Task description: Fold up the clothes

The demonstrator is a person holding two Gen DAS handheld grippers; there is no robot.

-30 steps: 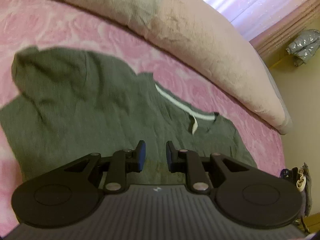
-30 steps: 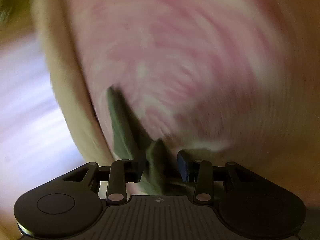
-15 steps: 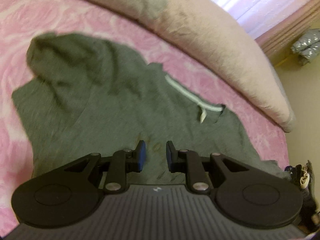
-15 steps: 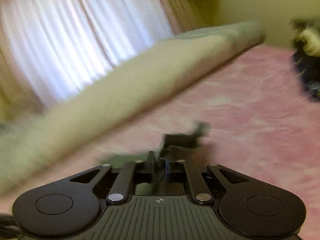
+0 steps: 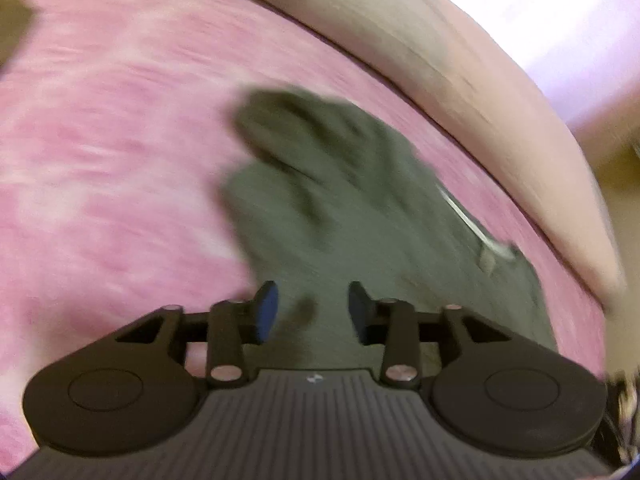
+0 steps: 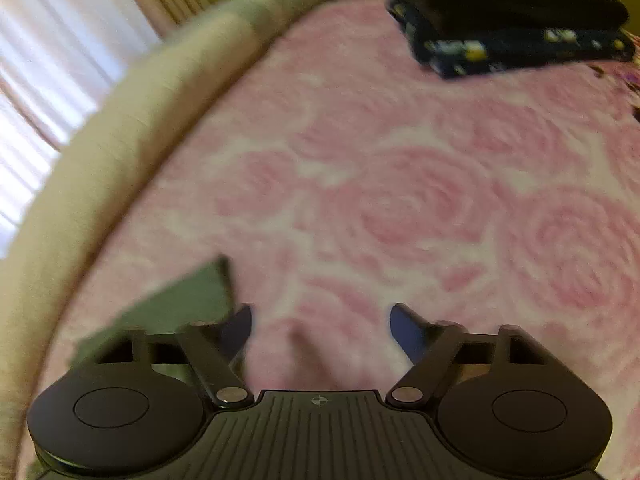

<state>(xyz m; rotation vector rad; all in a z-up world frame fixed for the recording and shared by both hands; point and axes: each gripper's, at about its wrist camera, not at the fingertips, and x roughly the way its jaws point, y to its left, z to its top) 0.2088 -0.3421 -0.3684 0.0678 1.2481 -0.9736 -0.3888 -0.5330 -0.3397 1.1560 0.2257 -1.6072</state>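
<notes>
Shirt [image 5: 360,216]: olive-green, lying rumpled on the pink bedspread [image 5: 112,152], near the long beige pillow [image 5: 460,64]; 1 corner shows at the near left of the right wrist view.
Left gripper [image 5: 313,309]: fingers apart, holding nothing, over the shirt's near edge.
Right gripper [image 6: 320,330]: fingers spread wide, empty, over bare bedspread.
Handling: probably light, limp, non-slippery; it will sag, so pinch a hem corner or shoulder seam.
Far right: 1 stack of dark folded clothes [image 6: 512,28].

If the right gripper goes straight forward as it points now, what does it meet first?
Probably the pink rose-patterned bedspread: the open right gripper points at bare cover, the green shirt lying to its left.
</notes>
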